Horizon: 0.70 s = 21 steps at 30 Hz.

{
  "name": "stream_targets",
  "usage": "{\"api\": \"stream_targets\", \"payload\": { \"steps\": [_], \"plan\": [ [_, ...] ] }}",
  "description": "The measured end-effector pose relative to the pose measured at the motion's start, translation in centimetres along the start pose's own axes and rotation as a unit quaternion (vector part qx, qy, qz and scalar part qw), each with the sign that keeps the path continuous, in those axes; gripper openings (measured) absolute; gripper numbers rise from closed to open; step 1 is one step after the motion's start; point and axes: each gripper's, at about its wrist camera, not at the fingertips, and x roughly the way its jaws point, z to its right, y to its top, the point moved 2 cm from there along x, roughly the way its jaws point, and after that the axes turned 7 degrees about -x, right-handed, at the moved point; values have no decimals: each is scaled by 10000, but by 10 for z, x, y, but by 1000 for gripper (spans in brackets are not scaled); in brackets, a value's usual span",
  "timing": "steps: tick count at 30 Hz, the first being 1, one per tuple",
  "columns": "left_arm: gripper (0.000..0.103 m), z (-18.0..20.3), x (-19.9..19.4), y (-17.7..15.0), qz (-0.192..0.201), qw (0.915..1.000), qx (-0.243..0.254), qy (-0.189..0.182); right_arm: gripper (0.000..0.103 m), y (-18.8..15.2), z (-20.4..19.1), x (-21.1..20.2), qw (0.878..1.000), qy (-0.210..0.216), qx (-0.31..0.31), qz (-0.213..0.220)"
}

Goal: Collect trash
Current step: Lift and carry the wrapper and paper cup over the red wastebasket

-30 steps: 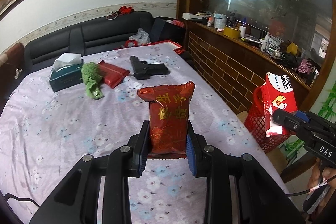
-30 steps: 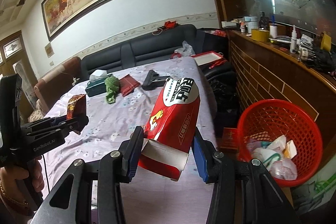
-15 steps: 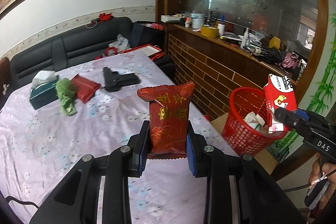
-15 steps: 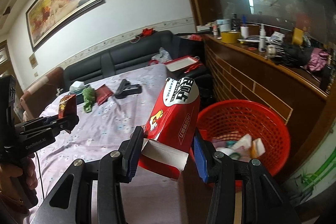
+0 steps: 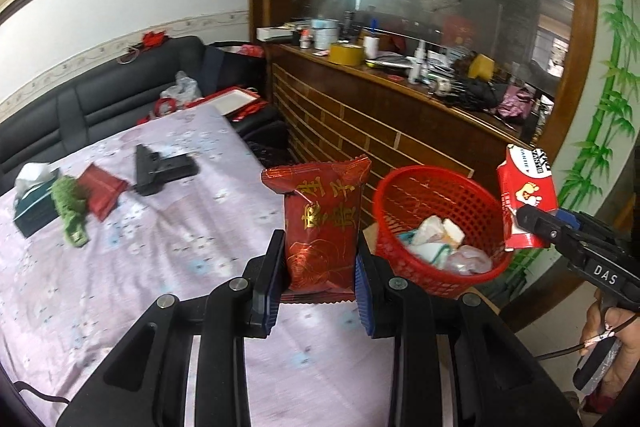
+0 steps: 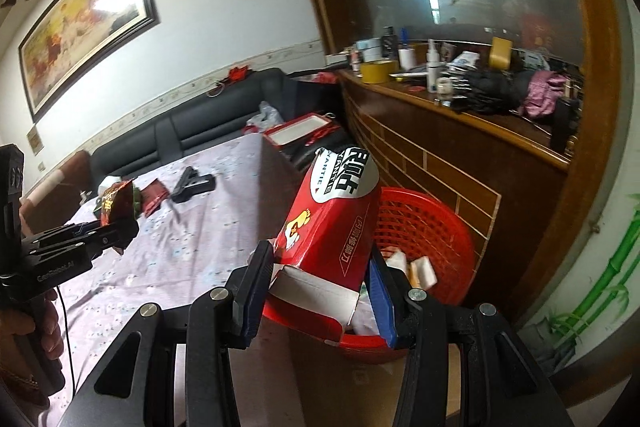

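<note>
Both tongs are closed on trash. Between the pads of the left tongs (image 5: 316, 277) a red snack packet (image 5: 322, 223) with gold characters is clamped upright by its lower part, its crimped top edge standing free above the fingers. It is held over the right-hand edge of the table (image 5: 120, 267), which is covered by a pale lilac flowered cloth. In the right tongs (image 6: 320, 291) a red carton (image 6: 332, 227) with a white printed top is gripped by its lower, torn-open end and is tilted up and away, its open flap hanging just above the near rim of the red basket (image 6: 440, 227). The basket is seen off the table's right-hand edge, against the foot of a brick-patterned wall (image 5: 360, 123), and white and pale scraps (image 5: 440, 239) are already heaped inside it. In the left wrist view the right tongs and their carton are seen at the far side of the basket, with part of a hand (image 5: 612, 331) on the handle.

Farther along the table, toward its far left corner, a black toy pistol (image 5: 160, 169), a flat red packet (image 5: 100, 189), a green knitted piece (image 5: 72, 207) and a dark green tissue box (image 5: 32, 205) are laid out in a loose row. Beyond the table's far edge a black sofa (image 5: 120, 95) is set against the white wall, and a cluttered wooden ledge (image 5: 420, 79) runs above the brick pattern.
</note>
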Motion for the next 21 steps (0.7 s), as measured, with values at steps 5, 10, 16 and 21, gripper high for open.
{"api": "stream_targets", "payload": {
  "steps": [5, 10, 16, 21],
  "plan": [
    [30, 25, 15, 3, -43, 9997, 186, -171, 49, -3, 18, -1, 9998, -118, 158, 1],
    [30, 45, 34, 5, -175, 9989, 324, -295, 50, -9, 32, 2, 9993, -193, 302, -62],
    [30, 61, 57, 5, -322, 9981, 377, -369, 50, -15, 48, 7, 9986, -240, 450, -138],
    [30, 72, 75, 7, -423, 9974, 406, -421, 51, -17, 59, 13, 9980, -273, 517, -221]
  ]
}}
